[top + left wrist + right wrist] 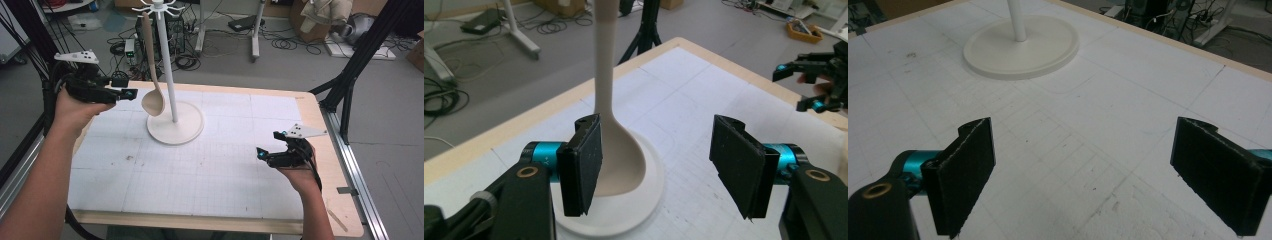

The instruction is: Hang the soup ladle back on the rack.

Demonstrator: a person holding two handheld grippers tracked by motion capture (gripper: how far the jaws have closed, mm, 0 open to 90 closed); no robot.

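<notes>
Beige ladle (152, 101) — left claw (131, 93) open

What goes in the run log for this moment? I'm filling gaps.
left gripper: open, beside ladle | ladle: hanging on stand | right gripper: open, empty, over table

The hanging wooden ladle (151, 75) and the white stand (175, 122) block the table's (200, 170) far left; the gridded middle and near part lie open between both grippers.
</notes>
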